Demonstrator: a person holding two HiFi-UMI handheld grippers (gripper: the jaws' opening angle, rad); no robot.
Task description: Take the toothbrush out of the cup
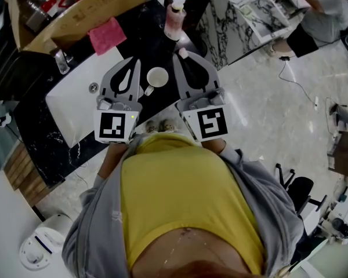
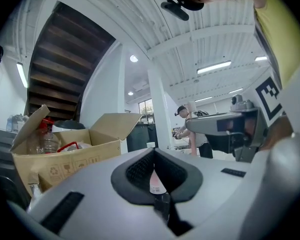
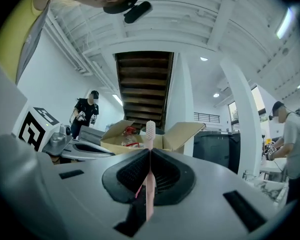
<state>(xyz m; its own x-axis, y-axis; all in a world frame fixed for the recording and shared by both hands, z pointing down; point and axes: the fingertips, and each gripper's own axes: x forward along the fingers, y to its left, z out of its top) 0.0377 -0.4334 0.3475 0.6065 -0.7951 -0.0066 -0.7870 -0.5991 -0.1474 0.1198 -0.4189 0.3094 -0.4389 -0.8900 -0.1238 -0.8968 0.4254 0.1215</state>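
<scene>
The pale pink toothbrush (image 3: 149, 184) stands upright between the jaws of my right gripper (image 3: 150, 153), which is shut on its handle. Its white bristle head (image 3: 150, 130) rises above the jaw tips. From the head view, the brush head (image 1: 182, 53) pokes out past my right gripper (image 1: 184, 59). The white cup (image 1: 157, 77) stands on the black counter between the two grippers, and looks empty. My left gripper (image 1: 136, 63) is held level with the right one, left of the cup. Its jaws (image 2: 155, 153) are shut with nothing between them.
A white sink (image 1: 75, 100) with a faucet (image 1: 62, 61) lies left of the cup. Behind are a pink cloth (image 1: 107, 35), an open cardboard box (image 1: 75, 10) and a pink bottle (image 1: 175, 17). A marble table (image 1: 243, 16) with a person (image 1: 322, 16) stands at the right.
</scene>
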